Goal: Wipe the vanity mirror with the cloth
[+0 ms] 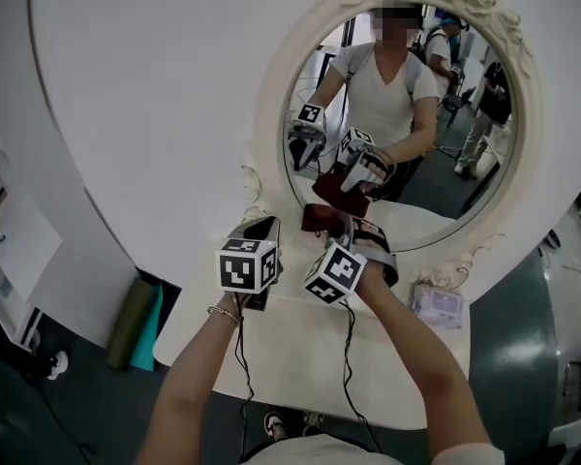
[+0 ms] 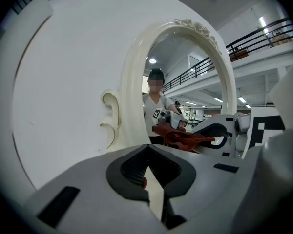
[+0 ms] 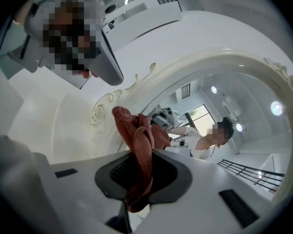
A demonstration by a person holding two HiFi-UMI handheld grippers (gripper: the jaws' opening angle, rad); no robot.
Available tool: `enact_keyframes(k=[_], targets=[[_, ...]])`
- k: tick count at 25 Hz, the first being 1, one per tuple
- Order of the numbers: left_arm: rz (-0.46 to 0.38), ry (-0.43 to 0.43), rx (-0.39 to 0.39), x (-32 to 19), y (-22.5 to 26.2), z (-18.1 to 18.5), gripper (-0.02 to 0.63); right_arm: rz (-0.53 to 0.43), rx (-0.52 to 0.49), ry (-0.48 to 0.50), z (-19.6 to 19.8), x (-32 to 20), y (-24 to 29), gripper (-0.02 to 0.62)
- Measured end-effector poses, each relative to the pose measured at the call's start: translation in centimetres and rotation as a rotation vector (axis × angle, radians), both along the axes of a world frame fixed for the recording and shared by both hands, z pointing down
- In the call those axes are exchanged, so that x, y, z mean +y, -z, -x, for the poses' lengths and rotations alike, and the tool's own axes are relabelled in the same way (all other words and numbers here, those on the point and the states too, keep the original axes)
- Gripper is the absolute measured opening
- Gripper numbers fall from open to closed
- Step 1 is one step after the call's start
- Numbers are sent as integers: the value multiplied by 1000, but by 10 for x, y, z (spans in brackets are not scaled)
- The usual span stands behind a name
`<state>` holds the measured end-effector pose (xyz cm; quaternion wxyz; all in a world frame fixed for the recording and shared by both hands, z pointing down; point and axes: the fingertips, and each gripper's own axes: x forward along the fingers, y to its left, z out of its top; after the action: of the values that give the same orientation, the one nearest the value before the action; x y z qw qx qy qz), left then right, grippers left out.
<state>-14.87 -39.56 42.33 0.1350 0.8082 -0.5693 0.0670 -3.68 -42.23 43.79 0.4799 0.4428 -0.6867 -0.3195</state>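
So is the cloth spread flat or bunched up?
Bunched up: the cloth is crumpled into twisted folds, pinched in the right gripper.

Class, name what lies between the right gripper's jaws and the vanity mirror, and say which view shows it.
The red cloth, clamped in the right gripper, bunches up toward the vanity mirror. The right gripper view shows it plainly.

head: above, steeply down | gripper views: low, close, facing mirror (image 1: 407, 129) | shared: mirror
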Motion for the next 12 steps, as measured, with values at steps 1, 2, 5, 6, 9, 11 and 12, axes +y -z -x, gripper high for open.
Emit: enact_keyframes(k=[1, 2, 5, 6, 9, 11, 12], targets=[[-19, -2, 0, -3, 12, -4, 5, -21, -10, -1, -3, 1, 15, 60], [-38, -6, -2, -4, 24, -7, 4, -43, -16, -2, -6, 2, 29, 60], [-98, -24, -23, -7, 62, -20, 5, -118, -13, -11, -18, 5, 73, 60], [-116, -29, -30, -9, 74, -24, 4, -143, -15, -19, -24, 5, 88, 60], [-156, -28, -42, -16, 112, -33, 4, -208, -30, -49, -44, 3, 133, 60], [-187, -26, -51, -22, 138, -38, 3, -259, -25, -67, -57, 1, 164, 60], [-205, -26, -56, -25, 150, -41, 4, -285, -17, -74, -63, 0, 179, 60]])
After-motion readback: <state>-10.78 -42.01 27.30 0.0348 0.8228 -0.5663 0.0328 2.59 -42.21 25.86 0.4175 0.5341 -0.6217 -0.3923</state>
